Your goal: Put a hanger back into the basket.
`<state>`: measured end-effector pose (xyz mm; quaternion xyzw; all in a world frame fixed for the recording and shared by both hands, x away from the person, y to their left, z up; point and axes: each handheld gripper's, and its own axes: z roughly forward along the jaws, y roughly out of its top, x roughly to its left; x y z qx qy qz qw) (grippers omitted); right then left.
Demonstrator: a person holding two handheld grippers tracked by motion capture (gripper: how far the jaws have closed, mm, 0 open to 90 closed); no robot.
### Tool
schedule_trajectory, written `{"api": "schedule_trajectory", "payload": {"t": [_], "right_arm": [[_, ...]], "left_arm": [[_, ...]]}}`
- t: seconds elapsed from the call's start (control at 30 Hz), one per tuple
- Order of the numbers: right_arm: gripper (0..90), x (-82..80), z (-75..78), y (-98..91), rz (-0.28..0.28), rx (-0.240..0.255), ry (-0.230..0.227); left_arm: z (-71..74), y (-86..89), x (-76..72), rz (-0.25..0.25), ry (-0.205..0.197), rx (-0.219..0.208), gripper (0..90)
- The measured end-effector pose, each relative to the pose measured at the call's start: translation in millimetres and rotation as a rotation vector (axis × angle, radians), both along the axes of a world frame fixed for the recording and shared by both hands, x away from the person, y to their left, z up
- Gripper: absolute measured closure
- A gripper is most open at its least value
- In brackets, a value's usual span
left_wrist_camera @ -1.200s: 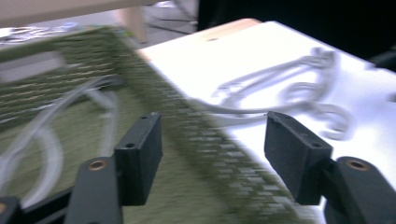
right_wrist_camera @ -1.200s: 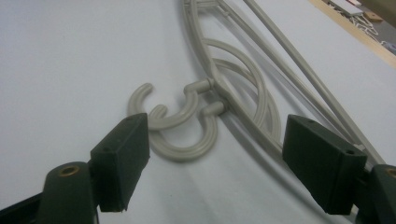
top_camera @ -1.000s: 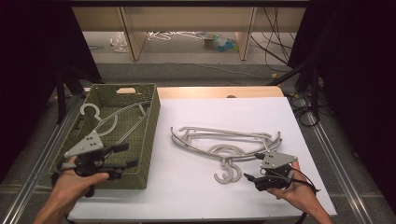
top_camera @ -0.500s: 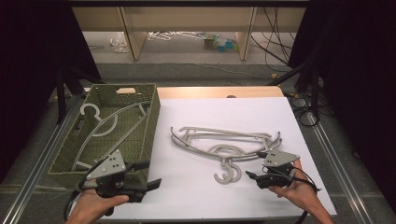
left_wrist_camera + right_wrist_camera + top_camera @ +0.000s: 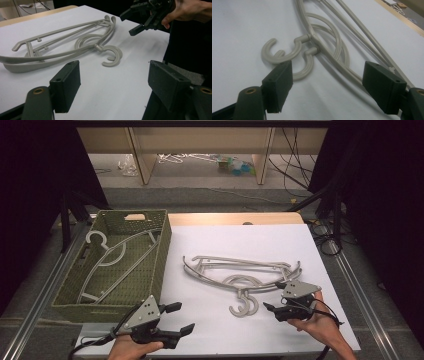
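Two or more grey plastic hangers [image 5: 240, 272] lie stacked on the white table [image 5: 325, 245], hooks toward the front. Another grey hanger [image 5: 102, 251] rests inside the green woven basket [image 5: 164, 247] at the left. My left gripper [image 5: 181, 318] hovers at the table's front edge, right of the basket's near corner. Its jaws have just been opening and nothing is between them. The left gripper view looks past the open left gripper [image 5: 113, 68] at the hooks [image 5: 111, 56]. My right gripper [image 5: 271, 295] stands open just right of the hooks [image 5: 287, 53], touching nothing.
The basket takes up the table's left side, its near wall [image 5: 90, 312] beside my left hand. Metal rails [image 5: 360, 290] run along both table edges. Shelving and cables stand behind the table. In the left gripper view the right gripper [image 5: 128, 24] hangs beyond the hooks.
My left hand has come away from over the basket's front, moving right and down to the table's front edge. The right hand and the hangers have stayed put.
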<state>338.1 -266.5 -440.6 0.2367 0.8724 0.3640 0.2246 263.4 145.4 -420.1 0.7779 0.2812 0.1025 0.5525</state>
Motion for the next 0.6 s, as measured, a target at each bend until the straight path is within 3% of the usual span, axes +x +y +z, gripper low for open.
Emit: {"api": "schedule_trajectory", "payload": {"t": [0.07, 0.1, 0.17, 0.2, 0.27, 0.33, 0.4, 0.6], "right_arm": [[25.2, 2.0, -0.6, 0.3, 0.004, -0.004, -0.004], [25.2, 3.8, -1.3, 0.5, 0.005, -0.006, -0.007], [25.2, 5.4, -1.6, 0.2, -0.001, -0.01, -0.004], [25.2, 8.3, -2.5, 0.1, -0.001, -0.006, -0.007], [25.3, 12.8, -3.1, -0.8, -0.01, -0.012, -0.003], [25.5, 16.0, -4.3, -1.0, -0.011, -0.013, -0.01], [25.8, 24.4, -4.9, -3.7, -0.017, -0.037, -0.01], [28.5, 36.4, -6.4, -6.5, -0.022, -0.062, 0.001]], "left_arm": [[-2.9, 0.3, 1.3, -0.009, -0.008, -0.021, 26.0], [-6.8, -0.2, 1.8, 0.005, 0.019, -0.048, 25.6], [-7.7, -0.2, 2.2, 0.012, 0.021, -0.055, 25.6], [-10.2, 0.0, 4.3, 0.001, 0.051, -0.082, 25.6], [-11.2, -0.7, 3.9, 0.02, 0.011, -0.029, 25.5], [-12.0, -0.9, 4.6, 0.013, 0.009, -0.033, 25.3], [-13.5, -0.1, 5.3, 0.015, -0.008, -0.012, 25.3], [-15.8, 0.5, 4.3, 0.004, -0.003, -0.009, 24.9]]}}
